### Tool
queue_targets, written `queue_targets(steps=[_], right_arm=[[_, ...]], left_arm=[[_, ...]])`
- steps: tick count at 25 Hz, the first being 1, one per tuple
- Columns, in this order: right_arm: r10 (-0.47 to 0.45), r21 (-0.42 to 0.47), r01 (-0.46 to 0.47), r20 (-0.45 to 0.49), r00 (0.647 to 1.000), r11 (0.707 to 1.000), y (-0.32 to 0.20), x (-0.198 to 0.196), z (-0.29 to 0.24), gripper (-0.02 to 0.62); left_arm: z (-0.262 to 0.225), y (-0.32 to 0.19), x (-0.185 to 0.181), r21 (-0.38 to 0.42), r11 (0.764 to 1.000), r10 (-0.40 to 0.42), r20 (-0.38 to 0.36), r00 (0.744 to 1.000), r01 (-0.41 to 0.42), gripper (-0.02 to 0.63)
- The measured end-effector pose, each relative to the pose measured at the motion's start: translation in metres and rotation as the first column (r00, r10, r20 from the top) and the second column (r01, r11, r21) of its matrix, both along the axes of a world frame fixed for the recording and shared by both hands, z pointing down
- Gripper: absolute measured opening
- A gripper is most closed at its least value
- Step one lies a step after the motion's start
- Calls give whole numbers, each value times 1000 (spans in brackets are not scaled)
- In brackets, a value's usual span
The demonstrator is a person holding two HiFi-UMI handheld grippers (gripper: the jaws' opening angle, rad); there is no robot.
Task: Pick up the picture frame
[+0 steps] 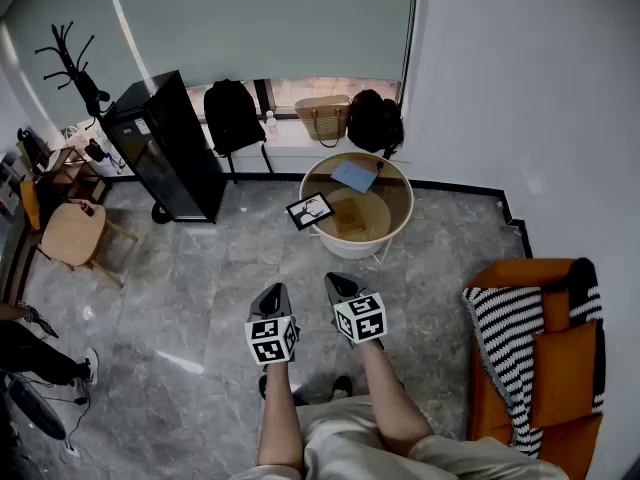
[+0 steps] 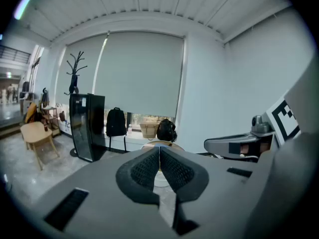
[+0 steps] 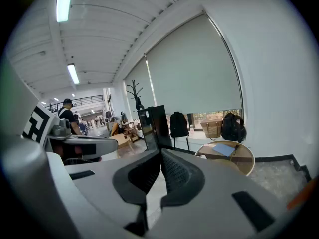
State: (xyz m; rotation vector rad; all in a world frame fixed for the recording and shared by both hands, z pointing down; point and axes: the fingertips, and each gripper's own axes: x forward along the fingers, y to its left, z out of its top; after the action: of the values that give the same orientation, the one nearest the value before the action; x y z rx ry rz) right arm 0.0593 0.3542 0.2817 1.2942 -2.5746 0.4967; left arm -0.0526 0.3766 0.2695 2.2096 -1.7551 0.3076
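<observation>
Grey left gripper (image 1: 273, 293) and right gripper (image 1: 338, 283) both pinched together, empty, black-edged rectangular picture frame (image 1: 309, 211) sits up-frame, right looks nearer.

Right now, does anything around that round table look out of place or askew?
Yes: the picture frame sits skewed at the round table's left rim in the head view, apparently partly past the edge. Nothing else looks spilled or damaged.

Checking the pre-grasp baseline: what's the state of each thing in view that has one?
left gripper: shut, empty.
right gripper: shut, empty.
picture frame: tilted at the round table's left rim, untouched.
blue notebook: lying flat on the table.
roller blind: drawn down, a strip of window bare below.
</observation>
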Motion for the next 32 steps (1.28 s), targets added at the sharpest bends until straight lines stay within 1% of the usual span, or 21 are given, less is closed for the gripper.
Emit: queue_targets(steps=[4, 7, 11, 16, 18, 20, 22, 23, 25, 27, 30, 32], right_arm=[[37, 22, -37, 18, 999, 999, 4, 21, -13, 34], [47, 38, -48, 28, 998, 998, 5, 32, -20, 34], [60, 48, -63, 59, 996, 997, 7, 48, -25, 34], [81, 78, -88, 84, 993, 993, 12, 56, -38, 34], [91, 102, -103, 117, 989, 989, 18, 59, -44, 34], [110, 120, -132, 178, 978, 984, 20, 66, -53, 35], [122, 124, -152, 221, 968, 981, 20, 72, -60, 35], [126, 130, -158, 225, 966, 979, 19, 75, -62, 35], [136, 154, -171, 212, 968, 973, 14, 80, -62, 35], [136, 165, -165, 178, 975, 972, 5, 82, -59, 35], [116, 159, -137, 136, 984, 978, -11, 75, -56, 35], [108, 163, -127, 121, 987, 978, -26, 69, -59, 35]], left_arm=[[-34, 1, 1, 62, 998, 10, 37, 999, -12, 23], [-48, 0, -1, 87, 996, 7, 50, 999, -11, 23], [-48, 10, 2, 93, 996, -3, 39, 999, 0, 23], [-54, 14, 3, 103, 994, 13, 91, 996, -23, 23], [-54, 12, 0, 108, 994, 10, 73, 997, -18, 23], [-52, 10, 4, 106, 994, 14, 42, 999, -19, 23], [-49, 5, 10, 102, 994, 21, 38, 999, -24, 23], [-48, 2, 14, 103, 994, 26, 42, 999, -30, 23], [-48, -7, 22, 112, 992, 47, 35, 998, -50, 22], [-48, -16, 29, 119, 990, 66, 30, 997, -69, 21], [-53, -34, 31, 126, 988, 81, 67, 994, -89, 21], [-58, -49, 24, 141, 987, 70, 93, 993, -82, 21]])
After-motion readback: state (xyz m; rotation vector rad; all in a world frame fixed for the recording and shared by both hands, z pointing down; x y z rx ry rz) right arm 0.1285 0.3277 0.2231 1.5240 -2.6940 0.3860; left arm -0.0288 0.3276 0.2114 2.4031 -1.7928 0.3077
